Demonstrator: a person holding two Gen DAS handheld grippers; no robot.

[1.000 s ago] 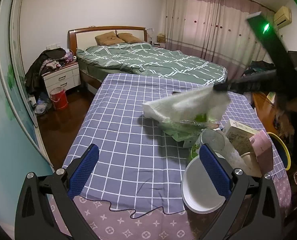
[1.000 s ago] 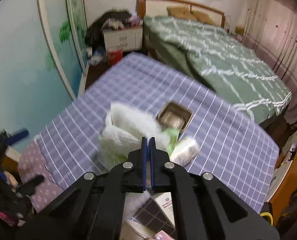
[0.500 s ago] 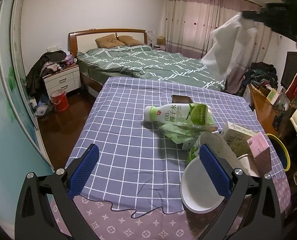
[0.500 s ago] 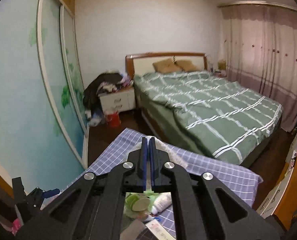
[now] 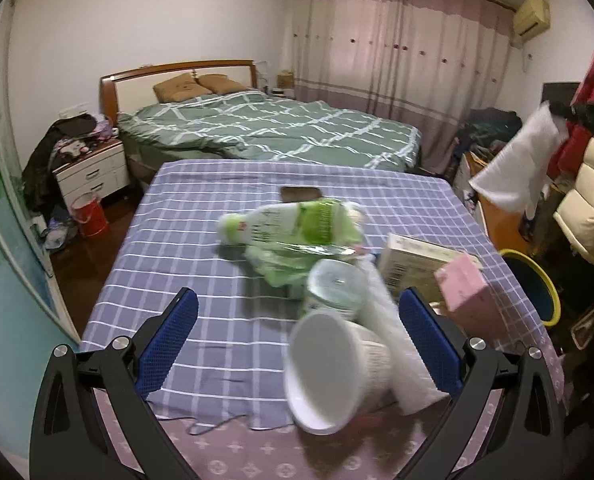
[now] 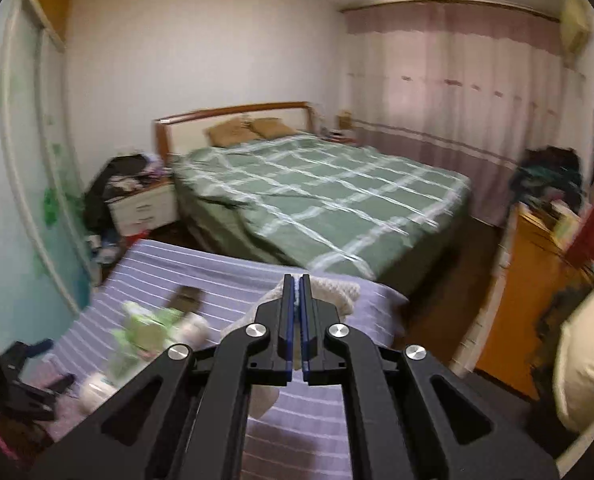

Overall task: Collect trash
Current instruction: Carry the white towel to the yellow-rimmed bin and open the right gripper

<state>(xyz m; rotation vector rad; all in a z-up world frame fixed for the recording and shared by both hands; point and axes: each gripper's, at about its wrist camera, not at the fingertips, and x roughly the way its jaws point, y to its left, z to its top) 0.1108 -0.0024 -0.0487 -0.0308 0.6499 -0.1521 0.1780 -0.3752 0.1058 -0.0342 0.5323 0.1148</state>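
Observation:
My right gripper is shut on a white paper towel; in the left wrist view the towel hangs in the air at the right, off the table's side. My left gripper is open and empty above the table's near edge. Between its fingers lie a white paper bowl on its side and a clear cup. Further back lie a green-labelled bottle on a green wrapper, a cardboard box and a pink pack.
The table has a purple checked cloth with a phone at its far side. A blue bin with a yellow rim stands at the table's right. A green bed, a nightstand and a red bucket are behind.
My right gripper has carried the paper towel from high above the table down and to the right. The left gripper has moved in closer over the bowl and cup, still open.

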